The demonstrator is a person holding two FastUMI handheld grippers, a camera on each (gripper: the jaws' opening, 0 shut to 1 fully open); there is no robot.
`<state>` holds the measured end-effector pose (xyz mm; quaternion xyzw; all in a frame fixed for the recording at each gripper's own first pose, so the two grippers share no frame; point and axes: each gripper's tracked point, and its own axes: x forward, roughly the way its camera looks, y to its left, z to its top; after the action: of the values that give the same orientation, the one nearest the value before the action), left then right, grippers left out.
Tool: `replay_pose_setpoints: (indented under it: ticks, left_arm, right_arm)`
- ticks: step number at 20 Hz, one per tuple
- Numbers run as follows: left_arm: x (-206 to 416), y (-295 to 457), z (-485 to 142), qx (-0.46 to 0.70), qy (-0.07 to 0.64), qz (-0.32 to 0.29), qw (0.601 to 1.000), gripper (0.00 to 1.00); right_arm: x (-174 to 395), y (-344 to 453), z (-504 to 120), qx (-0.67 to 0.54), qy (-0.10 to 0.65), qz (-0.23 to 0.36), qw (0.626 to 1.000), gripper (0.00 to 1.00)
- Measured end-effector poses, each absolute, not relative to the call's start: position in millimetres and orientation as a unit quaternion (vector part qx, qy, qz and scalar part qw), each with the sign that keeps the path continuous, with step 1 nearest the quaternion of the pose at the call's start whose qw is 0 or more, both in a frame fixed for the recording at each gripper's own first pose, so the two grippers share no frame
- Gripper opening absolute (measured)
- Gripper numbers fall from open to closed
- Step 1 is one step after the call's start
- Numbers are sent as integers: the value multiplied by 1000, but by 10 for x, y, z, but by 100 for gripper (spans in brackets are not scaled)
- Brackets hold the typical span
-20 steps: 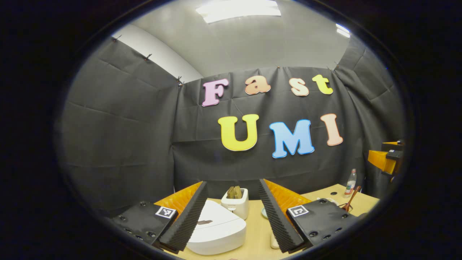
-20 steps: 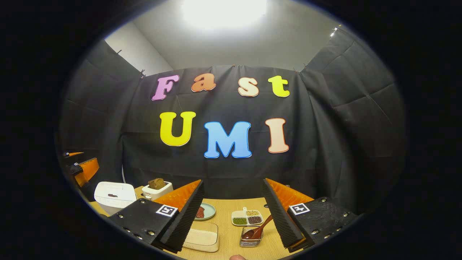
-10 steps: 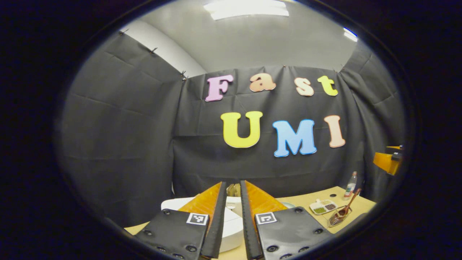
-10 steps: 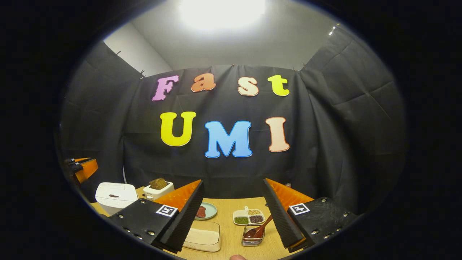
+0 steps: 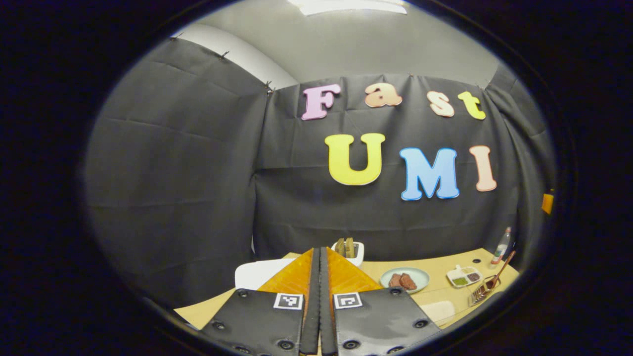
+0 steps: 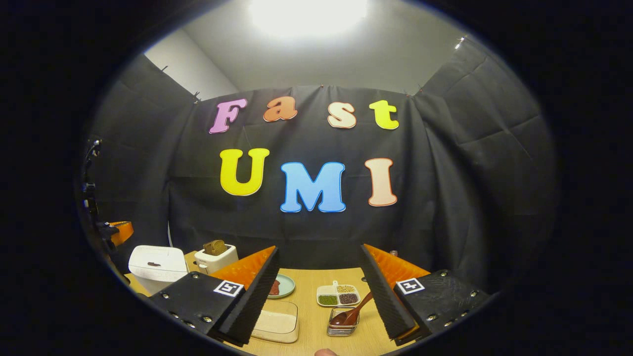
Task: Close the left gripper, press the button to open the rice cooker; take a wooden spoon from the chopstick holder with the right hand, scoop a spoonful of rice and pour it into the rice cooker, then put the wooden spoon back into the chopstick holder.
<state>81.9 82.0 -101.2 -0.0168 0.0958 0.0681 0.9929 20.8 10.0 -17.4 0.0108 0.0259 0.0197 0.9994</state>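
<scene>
Rice cooker point(image 5: 257, 273), left gripper view: white, lid down, just behind and left of the left gripper point(image 5: 319, 301), mostly hidden by it. Fingers pressed flat together, nothing between them. Wooden spoon point(image 5: 500, 272) far right in the chopstick holder point(image 5: 480, 293), handle leaning up and right; bowl too small to make out.

Right gripper view: right gripper point(image 6: 320, 291) spread wide, empty. Between its fingers and farther off, chopstick holder point(image 6: 342, 324) with wooden spoon point(image 6: 352, 311), handle tilting up-right toward the right finger, tip hidden behind it. Rice box point(image 6: 278, 320) near the left finger, partly covered. Rice cooker point(image 6: 156, 267) far left.
</scene>
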Motion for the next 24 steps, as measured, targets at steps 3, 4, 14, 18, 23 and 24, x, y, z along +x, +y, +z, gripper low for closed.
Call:
replay_pose_setpoints:
  ticks: [3, 4, 14, 18, 23, 24]
  left_arm:
    - [889, 915, -1413, 12, 130, 72, 989, 11]
    - [923, 921, -1566, 15, 142, 71, 987, 11]
    - [1193, 958, -2448, 5, 225, 53, 973, 9]
    - [1199, 976, -2460, -11, 222, 44, 974, 9]
    - [1240, 1059, -2050, -8, 167, 40, 985, 7]
    - [1252, 1054, -2117, -22, 186, 38, 982, 12]
  right_arm:
    - [194, 136, -215, 5, 30, 21, 999, 96]
    - [180, 143, -225, -1, 31, 19, 999, 96]
    - [29, 120, -265, -22, 49, -34, 998, 96]
    - [-44, 311, -266, -30, 52, -43, 997, 97]
    - [-104, 598, -316, -47, 50, -37, 997, 97]
    - [-113, 655, -341, -50, 54, -31, 997, 97]
